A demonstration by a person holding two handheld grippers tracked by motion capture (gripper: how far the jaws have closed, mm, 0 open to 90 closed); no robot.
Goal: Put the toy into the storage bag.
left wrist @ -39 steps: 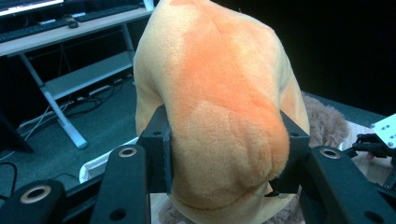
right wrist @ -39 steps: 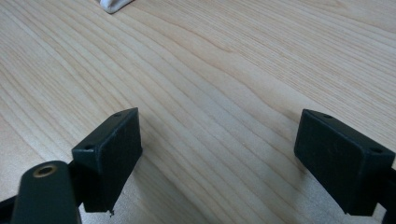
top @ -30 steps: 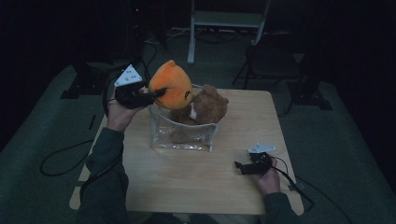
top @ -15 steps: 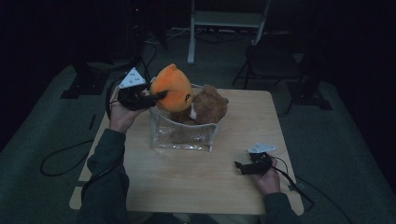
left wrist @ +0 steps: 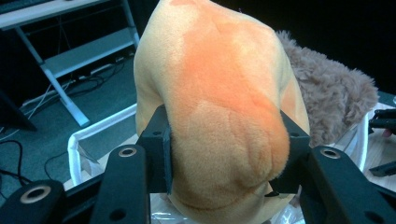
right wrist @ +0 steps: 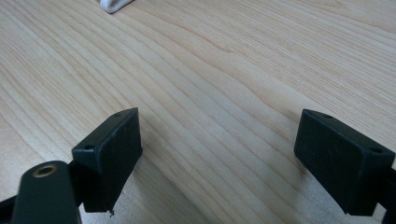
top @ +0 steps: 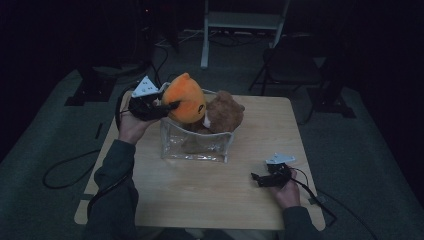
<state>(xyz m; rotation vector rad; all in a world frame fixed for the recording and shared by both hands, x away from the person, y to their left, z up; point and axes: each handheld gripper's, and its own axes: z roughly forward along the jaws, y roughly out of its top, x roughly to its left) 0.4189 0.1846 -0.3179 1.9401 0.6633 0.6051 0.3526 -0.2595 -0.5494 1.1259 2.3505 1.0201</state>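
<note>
An orange plush toy [top: 185,97] hangs above the left end of a clear plastic bag [top: 197,142] that stands on the wooden table [top: 200,190]. My left gripper [top: 167,106] is shut on the orange plush toy [left wrist: 219,107], its black pads pressing into both sides of the fabric. A brown furry plush [top: 224,112] sits in the bag right beside it, also seen behind the orange one as the brown plush [left wrist: 327,88]. My right gripper [top: 260,179] rests low over the table at the front right, and its jaws [right wrist: 219,158] stand open over bare wood.
The bag's white rim [left wrist: 100,130] shows below the held toy. A small white object [right wrist: 112,4] lies on the table beyond the right gripper. A metal stand [top: 240,22] and a folding chair [top: 295,65] are behind the table on the dark floor.
The left gripper has carried the orange plush slightly left and up above the bag's left end. The right gripper has stayed where it was.
</note>
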